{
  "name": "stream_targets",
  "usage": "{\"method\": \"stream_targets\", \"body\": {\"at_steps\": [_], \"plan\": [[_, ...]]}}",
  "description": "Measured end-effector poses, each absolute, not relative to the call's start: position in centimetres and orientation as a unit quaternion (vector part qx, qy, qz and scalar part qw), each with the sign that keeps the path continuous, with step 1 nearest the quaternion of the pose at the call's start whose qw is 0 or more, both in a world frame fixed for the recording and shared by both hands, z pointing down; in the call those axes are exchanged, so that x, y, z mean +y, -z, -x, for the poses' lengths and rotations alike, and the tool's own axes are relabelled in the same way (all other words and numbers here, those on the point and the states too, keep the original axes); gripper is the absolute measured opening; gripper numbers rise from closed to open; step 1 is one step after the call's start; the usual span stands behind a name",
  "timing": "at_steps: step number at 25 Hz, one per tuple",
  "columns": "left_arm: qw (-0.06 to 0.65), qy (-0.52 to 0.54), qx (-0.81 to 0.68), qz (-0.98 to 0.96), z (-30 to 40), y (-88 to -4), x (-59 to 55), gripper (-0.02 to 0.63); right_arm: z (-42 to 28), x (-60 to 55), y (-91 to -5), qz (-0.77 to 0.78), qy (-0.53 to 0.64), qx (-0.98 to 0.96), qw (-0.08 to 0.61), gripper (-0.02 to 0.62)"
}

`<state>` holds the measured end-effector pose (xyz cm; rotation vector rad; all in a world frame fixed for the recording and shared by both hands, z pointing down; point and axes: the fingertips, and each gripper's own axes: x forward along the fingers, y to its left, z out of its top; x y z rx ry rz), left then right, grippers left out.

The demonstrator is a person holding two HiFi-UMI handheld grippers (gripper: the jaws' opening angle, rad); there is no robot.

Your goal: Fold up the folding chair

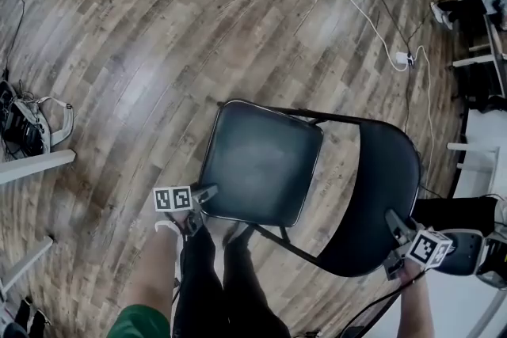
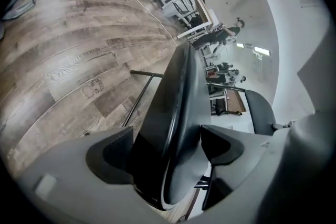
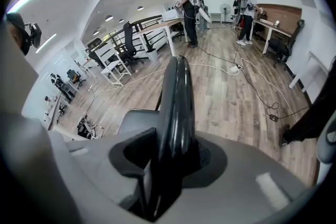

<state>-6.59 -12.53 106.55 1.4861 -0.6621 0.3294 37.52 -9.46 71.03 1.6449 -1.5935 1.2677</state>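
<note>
Head view: the person's legs [image 1: 198,273] stand on the wood floor [image 1: 119,75] by the folding chair [image 1: 372,233], unfolded. Left gripper [image 1: 207,192] at the seat [image 1: 261,162] near-left corner; right gripper [image 1: 394,245] on the backrest [image 1: 384,170] top edge.
Left gripper view — jaws wide, straddling the seat edge.
Right gripper view — jaws clamped on the backrest.

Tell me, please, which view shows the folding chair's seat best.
The head view: nearly the whole seat shows from above. The left gripper view shows it edge-on; the right gripper view shows only a corner beside the backrest.
</note>
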Motion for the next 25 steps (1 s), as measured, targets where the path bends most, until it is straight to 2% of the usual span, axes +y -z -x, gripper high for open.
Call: {"method": "stream_targets", "body": {"at_steps": [4, 12, 25], "plan": [[0.670, -0.141, -0.310, -0.660, 6.3, -104.8, -12.3, 0.402, -37.6, -9.2, -69.9, -0.605, -0.464, -0.583, 0.279, 0.146], [0.659, -0.134, -0.296, -0.678, 3.7, -99.8, -11.4, 0.399, -37.5, -9.3, -66.7, -0.612, -0.461, -0.580, 0.277, 0.137], [0.643, -0.122, -0.278, -0.703, -4.0, -87.9, -8.5, 0.397, -38.8, -8.8, -60.3, -0.613, -0.467, -0.587, 0.248, 0.117]]}}
